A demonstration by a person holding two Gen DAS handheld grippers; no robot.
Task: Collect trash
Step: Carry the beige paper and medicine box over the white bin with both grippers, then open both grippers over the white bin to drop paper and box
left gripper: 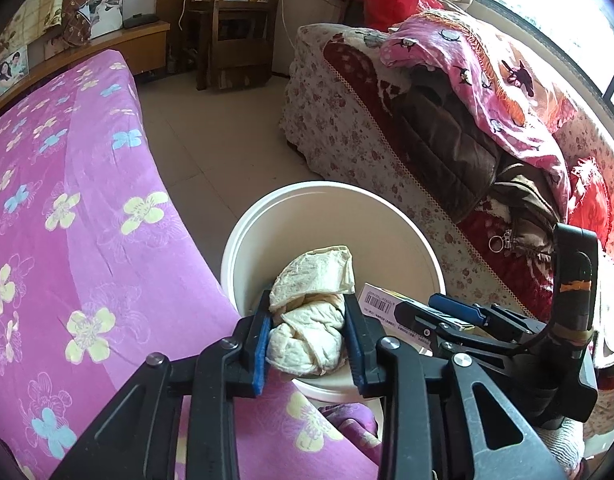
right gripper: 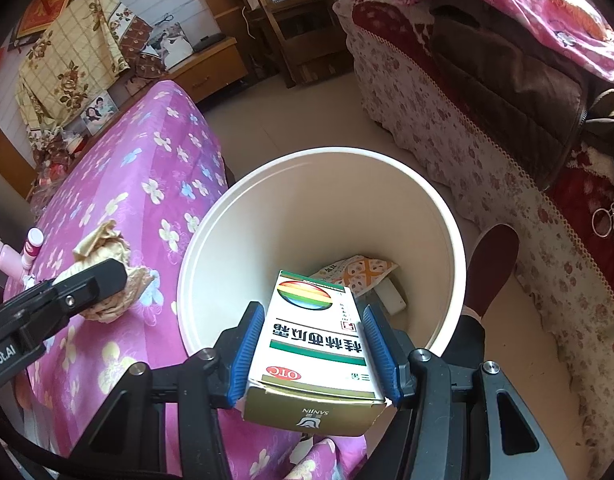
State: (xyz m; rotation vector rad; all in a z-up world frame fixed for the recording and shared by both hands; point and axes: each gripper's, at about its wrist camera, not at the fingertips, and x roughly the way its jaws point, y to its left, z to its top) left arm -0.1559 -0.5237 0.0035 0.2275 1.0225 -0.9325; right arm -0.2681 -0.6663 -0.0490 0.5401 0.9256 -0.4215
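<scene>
A white bucket (left gripper: pixel 243 240) stands on the floor between the pink-clothed table and the sofa. My left gripper (left gripper: pixel 307 296) is shut on a crumpled wad of pale paper (left gripper: pixel 311 320), held at the bucket's near rim over the table edge. In the right wrist view the same wad (right gripper: pixel 107 244) shows at the left, beside the bucket (right gripper: pixel 199 240). My right gripper (right gripper: pixel 313 312) is shut on a white and gold medicine box (right gripper: pixel 315 340), held over the bucket's mouth. A snack packet (right gripper: pixel 359 276) and a small white item (right gripper: pixel 391 298) lie on the bucket's bottom.
The pink flowered tablecloth (left gripper: pixel 67 200) fills the left side. A floral sofa (left gripper: pixel 347 132) piled with clothes and a pink blanket runs along the right. A pink bottle (right gripper: pixel 7 256) and a small tube (right gripper: pixel 33 244) stand on the table. A person's dark red slipper (right gripper: pixel 495 264) is beside the bucket.
</scene>
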